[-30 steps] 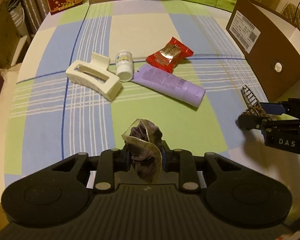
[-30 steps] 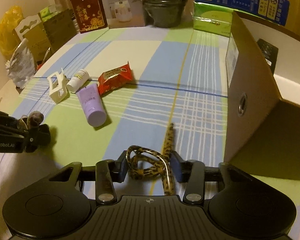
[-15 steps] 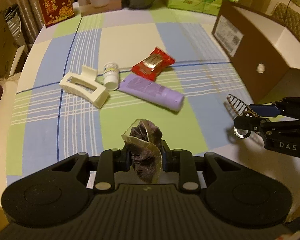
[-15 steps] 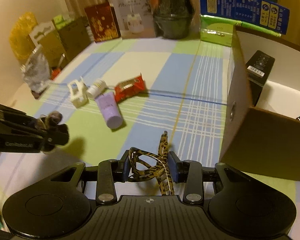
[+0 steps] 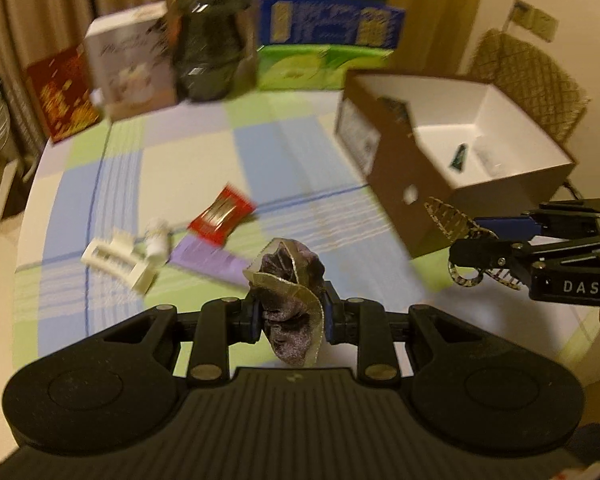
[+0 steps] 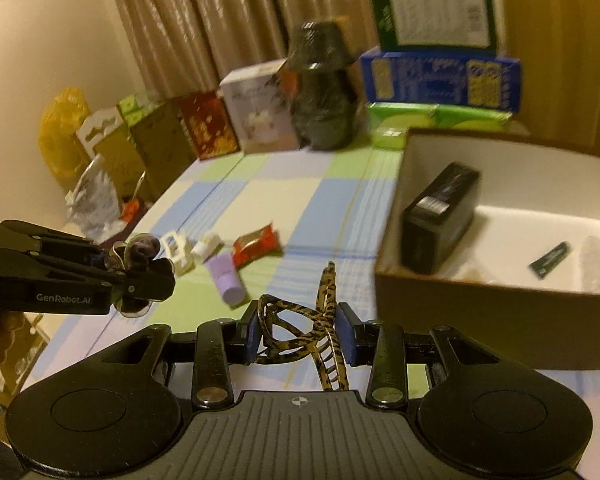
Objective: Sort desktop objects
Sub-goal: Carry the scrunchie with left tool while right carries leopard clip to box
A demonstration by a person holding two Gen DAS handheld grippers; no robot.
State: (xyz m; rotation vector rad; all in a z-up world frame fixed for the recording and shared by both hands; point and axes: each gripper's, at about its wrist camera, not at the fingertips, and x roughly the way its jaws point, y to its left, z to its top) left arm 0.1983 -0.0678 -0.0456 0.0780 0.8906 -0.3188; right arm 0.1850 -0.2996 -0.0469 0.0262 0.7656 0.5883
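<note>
My left gripper [image 5: 290,316] is shut on a purple scrunchie with gold trim [image 5: 292,280] and holds it above the table. Shut on a leopard-print hair claw [image 6: 300,320], my right gripper [image 6: 302,334] is also raised, just short of the near wall of the brown cardboard box [image 6: 480,300]. The left wrist view shows the right gripper [image 5: 472,264] at the right, the claw [image 5: 448,216] sticking out in front of the box [image 5: 404,168]. The right wrist view shows the left gripper [image 6: 148,276] at the left with the scrunchie [image 6: 140,250].
On the checked cloth lie a white hair claw [image 5: 116,260], a small white bottle [image 5: 158,236], a red snack packet [image 5: 220,216] and a purple tube [image 5: 208,260]. Inside the box are a black carton [image 6: 440,216] and a small dark green item [image 6: 550,260]. Cartons line the far edge.
Both grippers have risen from the table with their loads and tilted up. The box's white inside has come into view, and the right gripper is closer to it.
</note>
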